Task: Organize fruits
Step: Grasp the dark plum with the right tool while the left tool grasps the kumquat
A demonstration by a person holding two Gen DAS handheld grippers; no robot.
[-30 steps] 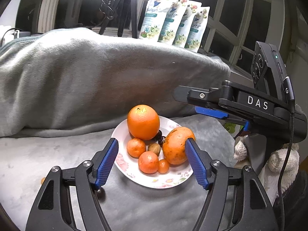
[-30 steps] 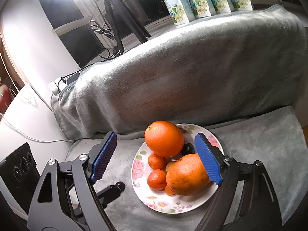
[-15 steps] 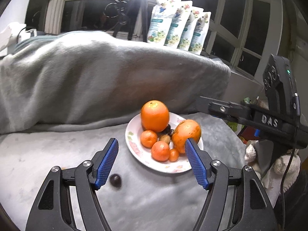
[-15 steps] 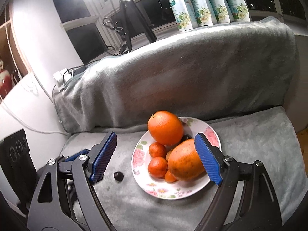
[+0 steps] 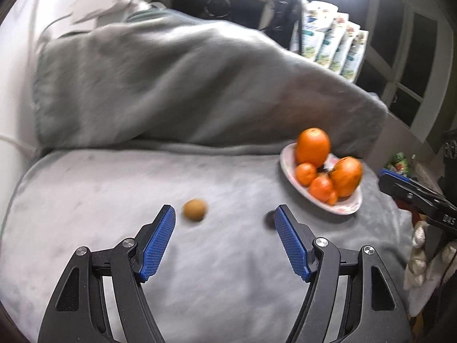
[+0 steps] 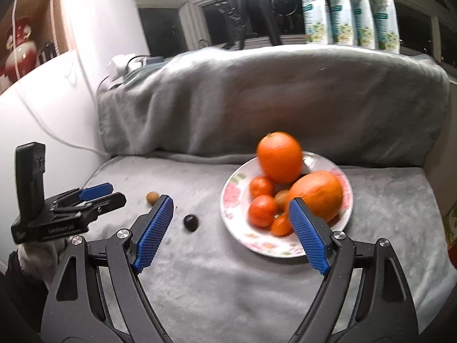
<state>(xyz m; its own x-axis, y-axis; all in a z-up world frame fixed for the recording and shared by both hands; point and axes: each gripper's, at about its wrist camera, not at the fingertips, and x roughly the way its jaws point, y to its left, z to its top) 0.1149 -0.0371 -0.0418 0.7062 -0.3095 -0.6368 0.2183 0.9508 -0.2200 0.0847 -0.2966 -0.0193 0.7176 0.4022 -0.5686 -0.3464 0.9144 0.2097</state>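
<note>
A floral plate (image 6: 237, 197) on the grey blanket holds a big orange (image 6: 279, 157), a second large orange fruit (image 6: 317, 194), small tangerines (image 6: 262, 210) and a brown fruit. The plate also shows in the left wrist view (image 5: 348, 204) at the right. A small brown fruit (image 5: 194, 209) and a dark round fruit (image 6: 190, 222) lie loose on the blanket left of the plate. My left gripper (image 5: 224, 214) is open and empty, just behind the brown fruit. My right gripper (image 6: 228, 204) is open and empty, near the plate's front. The left gripper also shows in the right wrist view (image 6: 98, 193).
A grey blanket (image 6: 257, 100) covers the seat and backrest. Several refill pouches (image 6: 351, 11) and a tripod (image 6: 254, 8) stand on the windowsill behind. A white cable (image 6: 51, 131) runs along the left wall. Soft toys (image 5: 420, 257) sit at the right edge.
Both grippers pulled back and the left swung left. The plate now sits to the right in the left wrist view. The loose brown fruit has come into view.
</note>
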